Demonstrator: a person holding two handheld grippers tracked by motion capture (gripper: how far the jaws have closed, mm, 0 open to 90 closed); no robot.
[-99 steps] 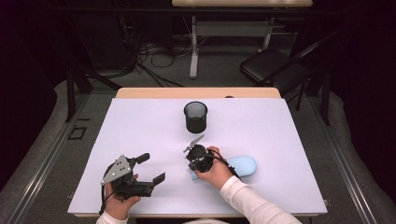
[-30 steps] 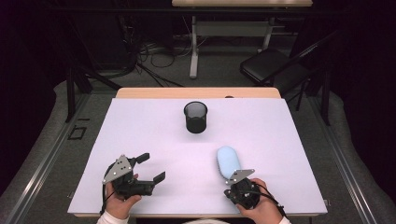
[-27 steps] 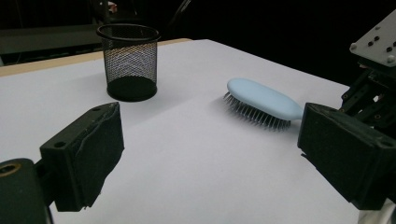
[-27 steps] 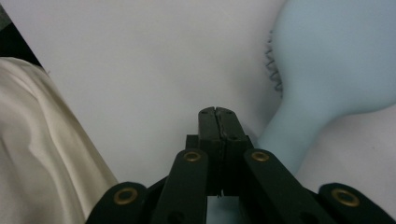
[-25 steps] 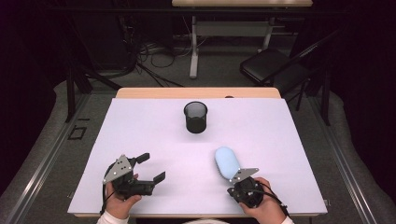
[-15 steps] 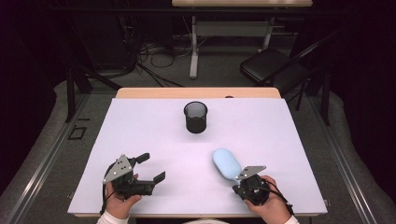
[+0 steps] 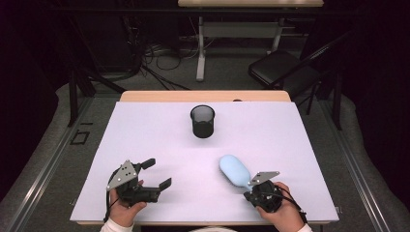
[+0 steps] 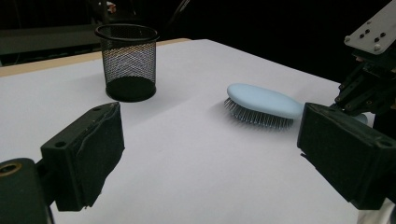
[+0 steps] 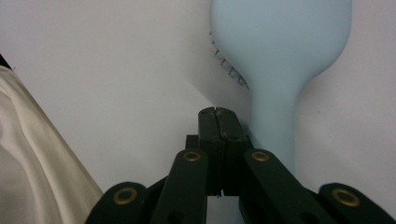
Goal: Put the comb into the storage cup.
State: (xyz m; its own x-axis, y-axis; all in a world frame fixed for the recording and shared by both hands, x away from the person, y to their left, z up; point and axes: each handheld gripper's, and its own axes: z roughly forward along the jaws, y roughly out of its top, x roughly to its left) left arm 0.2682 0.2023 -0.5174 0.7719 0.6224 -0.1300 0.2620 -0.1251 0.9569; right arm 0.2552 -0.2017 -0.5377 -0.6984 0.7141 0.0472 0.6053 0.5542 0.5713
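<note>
A light blue hairbrush point(image 7: 234, 170) lies bristles down on the white table point(image 7: 145, 135), right of centre near the front, its head pointing up-left. My right gripper point(image 7: 249, 192) sits at the brush's handle end. In the right gripper view its jaws point(image 9: 218, 112) are pressed together with nothing between them, and the hairbrush handle point(image 9: 275, 126) runs just beside them on the right. My left gripper point(image 7: 158, 173) rests at the front left, open and holding nothing. In the left gripper view point(image 8: 210, 154) the hairbrush point(image 8: 264, 100) lies beyond its far pad.
A black mesh cup point(image 7: 202, 121) stands upright at the middle back of the table, also seen in the left gripper view point(image 8: 127, 63). A folding chair point(image 7: 285, 72) and cables lie on the floor beyond the table. A white sleeve point(image 9: 42, 154) shows beside the right gripper.
The right hand drew the brush from mid-table toward the front edge, then slid a little right. The brush swung so its head points more up-left. The left gripper stayed still.
</note>
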